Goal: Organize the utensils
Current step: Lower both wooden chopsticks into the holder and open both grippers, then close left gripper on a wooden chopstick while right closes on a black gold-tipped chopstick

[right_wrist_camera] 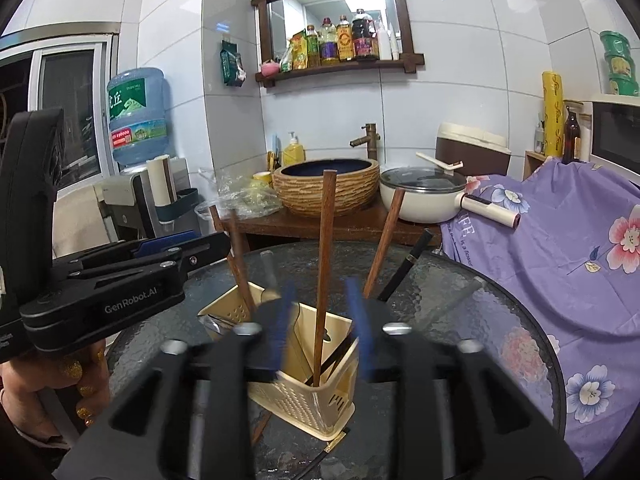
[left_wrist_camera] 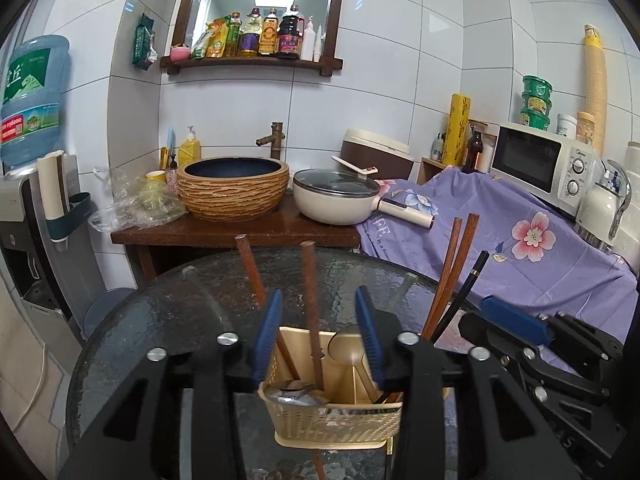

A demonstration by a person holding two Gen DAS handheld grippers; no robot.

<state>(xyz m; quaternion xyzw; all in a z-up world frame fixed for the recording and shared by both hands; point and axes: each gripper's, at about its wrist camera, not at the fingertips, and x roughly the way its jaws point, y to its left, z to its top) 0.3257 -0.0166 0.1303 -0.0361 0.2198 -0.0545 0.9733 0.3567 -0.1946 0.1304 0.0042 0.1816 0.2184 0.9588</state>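
Note:
A beige plastic utensil holder (left_wrist_camera: 332, 420) stands on a round dark glass table (left_wrist_camera: 160, 320); it also shows in the right wrist view (right_wrist_camera: 304, 400). It holds brown wooden chopsticks (left_wrist_camera: 310, 304), a gold spoon (left_wrist_camera: 348, 350), a metal spoon bowl (left_wrist_camera: 296, 394) and a black chopstick (left_wrist_camera: 464, 292). My left gripper (left_wrist_camera: 322, 300) is open, its blue pads either side of the holder's top. My right gripper (right_wrist_camera: 322, 292) is open around a standing wooden chopstick (right_wrist_camera: 325, 248) without gripping it.
Behind the table stands a wooden counter (left_wrist_camera: 240, 232) with a woven basin (left_wrist_camera: 234, 188) and a lidded cream pan (left_wrist_camera: 340, 200). A purple floral cloth (left_wrist_camera: 520, 248) covers a surface at right, with a microwave (left_wrist_camera: 540, 160). A water dispenser (left_wrist_camera: 28, 160) stands left.

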